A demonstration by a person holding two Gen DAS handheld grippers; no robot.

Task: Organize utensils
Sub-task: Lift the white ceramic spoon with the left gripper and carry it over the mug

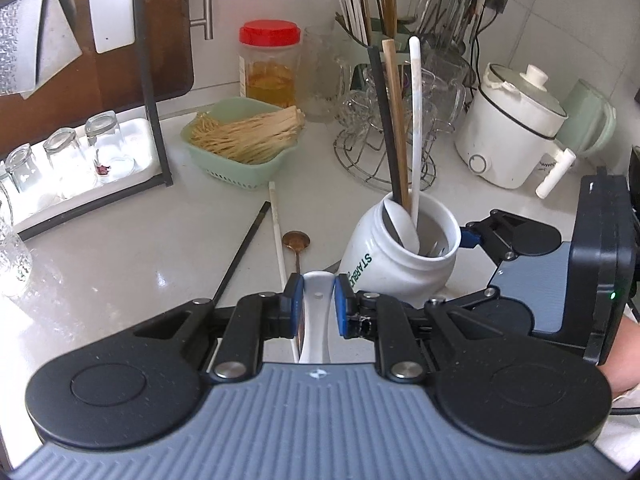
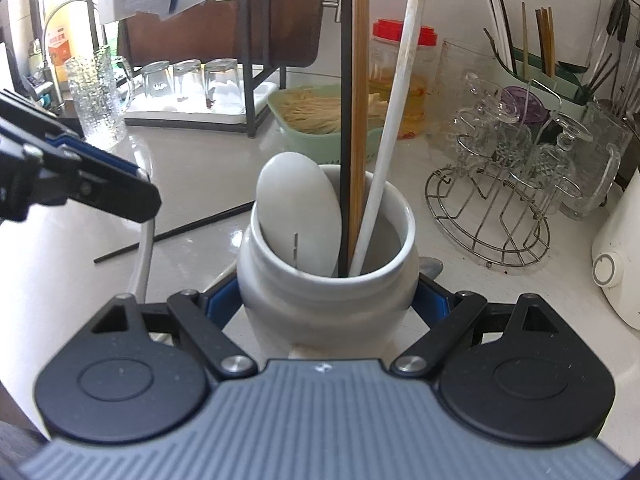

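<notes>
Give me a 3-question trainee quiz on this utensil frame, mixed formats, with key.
1. True or false: the right hand-held gripper is clamped on the white jar.
2. What does the left hand-held gripper hold? A) black chopstick B) white spoon C) bronze spoon
3. Fill in: lying loose on the counter are a black chopstick, a white chopstick and a ____ spoon.

Key:
1. True; its pads sit on both sides of the jar.
2. B; the white spoon handle is pinched between the pads.
3. Bronze; the bronze spoon lies beside the white chopstick.
</notes>
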